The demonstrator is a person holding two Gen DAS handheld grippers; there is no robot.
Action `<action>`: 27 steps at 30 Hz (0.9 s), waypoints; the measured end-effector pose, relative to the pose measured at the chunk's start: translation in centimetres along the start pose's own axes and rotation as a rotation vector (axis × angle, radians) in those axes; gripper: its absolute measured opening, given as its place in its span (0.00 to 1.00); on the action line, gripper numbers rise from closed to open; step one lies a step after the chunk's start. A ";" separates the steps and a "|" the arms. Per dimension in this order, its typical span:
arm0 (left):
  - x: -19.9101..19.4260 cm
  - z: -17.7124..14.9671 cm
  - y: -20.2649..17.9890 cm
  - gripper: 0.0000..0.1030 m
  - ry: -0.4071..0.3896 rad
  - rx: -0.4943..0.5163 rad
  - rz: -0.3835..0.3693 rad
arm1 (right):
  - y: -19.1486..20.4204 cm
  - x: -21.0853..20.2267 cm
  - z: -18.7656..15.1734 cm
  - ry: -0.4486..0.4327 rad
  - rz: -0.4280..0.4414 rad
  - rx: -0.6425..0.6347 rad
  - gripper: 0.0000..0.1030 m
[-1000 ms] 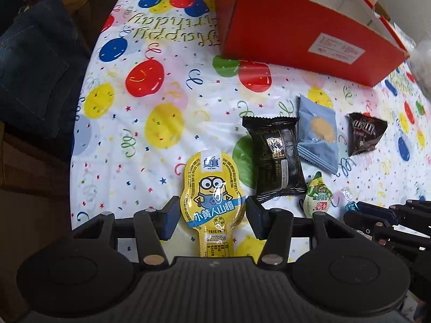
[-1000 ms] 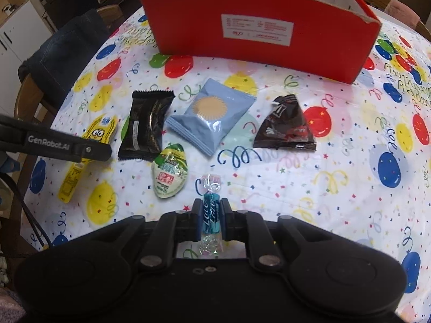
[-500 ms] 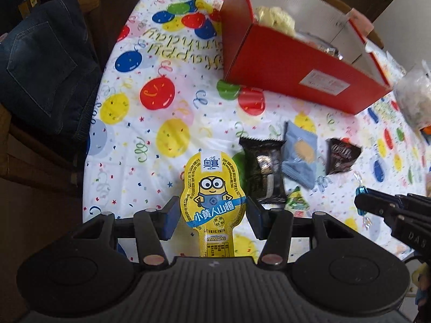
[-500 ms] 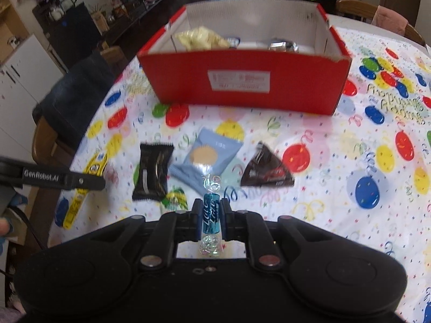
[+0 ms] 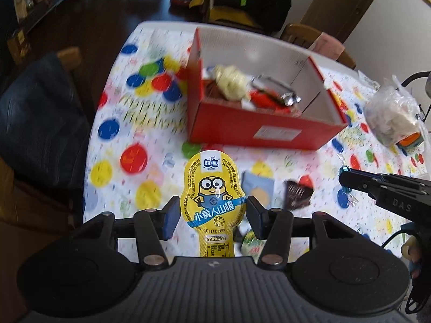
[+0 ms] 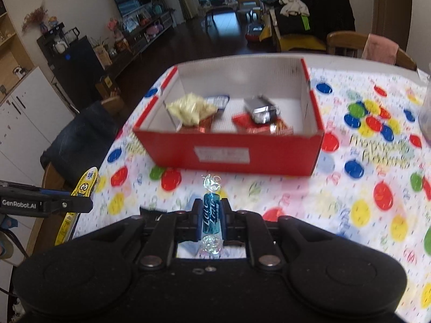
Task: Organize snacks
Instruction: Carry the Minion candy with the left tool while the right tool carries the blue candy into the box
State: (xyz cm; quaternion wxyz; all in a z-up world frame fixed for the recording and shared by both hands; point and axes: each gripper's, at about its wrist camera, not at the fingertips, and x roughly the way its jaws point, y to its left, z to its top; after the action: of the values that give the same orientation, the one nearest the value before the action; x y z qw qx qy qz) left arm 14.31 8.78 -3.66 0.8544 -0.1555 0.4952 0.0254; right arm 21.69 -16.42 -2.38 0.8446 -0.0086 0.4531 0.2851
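Note:
My left gripper is shut on a yellow Minions snack pack and holds it high above the table. My right gripper is shut on a blue wrapped candy, also lifted. The open red box stands ahead with several snacks inside; it also shows in the right wrist view. On the tablecloth below lie a light blue cookie packet, a dark brown chocolate packet and a green jelly cup. The right gripper shows at the right of the left wrist view.
The round table wears a balloon-print cloth. A clear plastic bag lies at the far right. Chairs stand around the table, one with a dark denim garment. The left gripper with its yellow pack shows at left in the right wrist view.
Both grippers have risen well above the table with their snacks and moved toward the red box, whose inside now shows.

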 end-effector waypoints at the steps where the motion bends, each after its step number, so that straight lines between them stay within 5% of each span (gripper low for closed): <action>1: -0.1 0.5 -0.3 0.50 -0.009 0.003 0.000 | -0.2 -0.1 0.5 -0.009 -0.001 0.000 0.11; 11: 0.1 5.9 -3.8 0.51 -0.079 0.067 0.021 | -2.5 1.0 5.1 -0.061 -0.024 -0.006 0.11; 27: 5.1 13.8 -7.2 0.51 -0.064 0.088 0.083 | -6.4 6.4 11.0 -0.025 -0.052 -0.029 0.11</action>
State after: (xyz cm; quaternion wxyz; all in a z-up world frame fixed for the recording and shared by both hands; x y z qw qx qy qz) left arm 29.87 5.36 0.02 0.8741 -0.0963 0.4740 0.0439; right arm 35.94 -15.73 -2.38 0.8571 -0.0293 0.4379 0.2697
